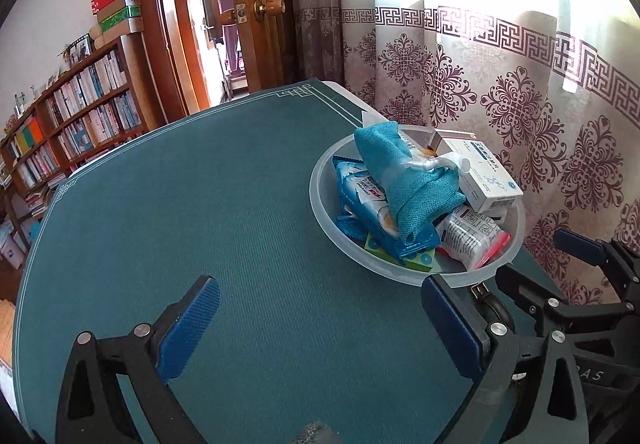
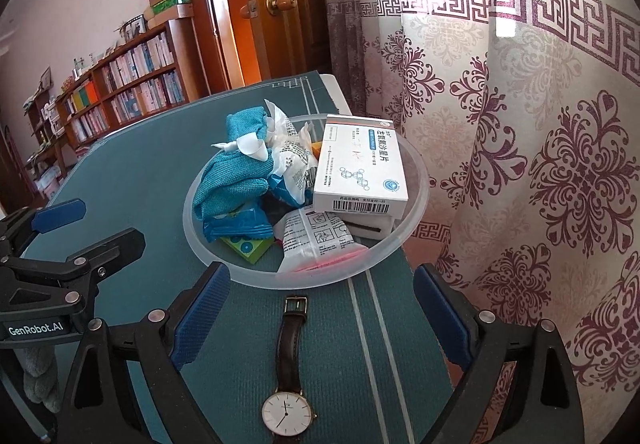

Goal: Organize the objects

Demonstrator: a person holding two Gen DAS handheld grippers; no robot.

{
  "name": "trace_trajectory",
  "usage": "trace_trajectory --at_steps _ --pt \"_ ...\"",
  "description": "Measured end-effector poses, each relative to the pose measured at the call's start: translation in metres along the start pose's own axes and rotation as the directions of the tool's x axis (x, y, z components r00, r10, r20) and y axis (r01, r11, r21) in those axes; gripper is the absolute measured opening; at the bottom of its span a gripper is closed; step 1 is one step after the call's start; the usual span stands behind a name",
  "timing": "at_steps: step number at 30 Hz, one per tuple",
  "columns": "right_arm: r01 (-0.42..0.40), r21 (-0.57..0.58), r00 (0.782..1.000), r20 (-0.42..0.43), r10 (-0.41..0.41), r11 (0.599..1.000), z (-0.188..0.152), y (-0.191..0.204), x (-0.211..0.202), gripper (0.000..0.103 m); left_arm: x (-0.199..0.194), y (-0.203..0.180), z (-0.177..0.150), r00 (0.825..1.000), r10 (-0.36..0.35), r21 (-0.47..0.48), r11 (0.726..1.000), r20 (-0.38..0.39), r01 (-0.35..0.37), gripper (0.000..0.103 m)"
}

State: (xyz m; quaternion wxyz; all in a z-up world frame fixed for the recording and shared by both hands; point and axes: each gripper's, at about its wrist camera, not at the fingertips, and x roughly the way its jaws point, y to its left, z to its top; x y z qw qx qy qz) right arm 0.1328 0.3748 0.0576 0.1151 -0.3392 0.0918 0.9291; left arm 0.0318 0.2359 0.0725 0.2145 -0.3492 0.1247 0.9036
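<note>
The right gripper [image 2: 320, 308] stands with its fingers spread wide and nothing pinched; the wristwatch [image 2: 289, 376] lies flat on the green table mat [image 2: 132, 180] in the gap between the two blue pads, touching neither. Its dark strap runs away from the fingers toward the clear plastic bowl [image 2: 416, 180], which sits just beyond the fingertips, the rim close to the left pad.

The bowl is heaped: a white medicine box [image 2: 358, 168] rests on top at the right, a teal cloth [image 2: 232, 180] slumps at the left, and a printed white sachet [image 2: 316, 240] leans at the near side over a green patterned packet [image 2: 246, 246].

The left gripper [image 1: 320, 320] is released too, its fingers apart over bare mat, with the bowl just past its right fingertip. A patterned curtain [image 2: 540, 148] hangs behind the table's edge.
</note>
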Motion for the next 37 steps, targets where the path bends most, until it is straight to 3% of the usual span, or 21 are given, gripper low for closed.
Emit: trace_trajectory --at_steps 6,17,37 --pt "0.016 0.012 1.0 -0.019 -0.016 1.0 -0.001 -0.003 0.007 0.094 0.003 0.001 -0.002 1.0 0.009 -0.005 1.0 -0.016 -0.009 0.103" --pt "0.029 -0.002 0.999 -0.028 -0.029 1.0 -0.002 -0.002 0.013 0.094 0.007 0.005 -0.002 0.998 -0.042 -0.031 0.999 -0.035 0.041 0.103" --pt "0.029 -0.003 0.999 -0.03 -0.029 1.0 -0.003 -0.001 0.014 0.094 0.009 0.0 -0.003 0.998 -0.044 -0.001 0.999 -0.04 0.044 0.103"
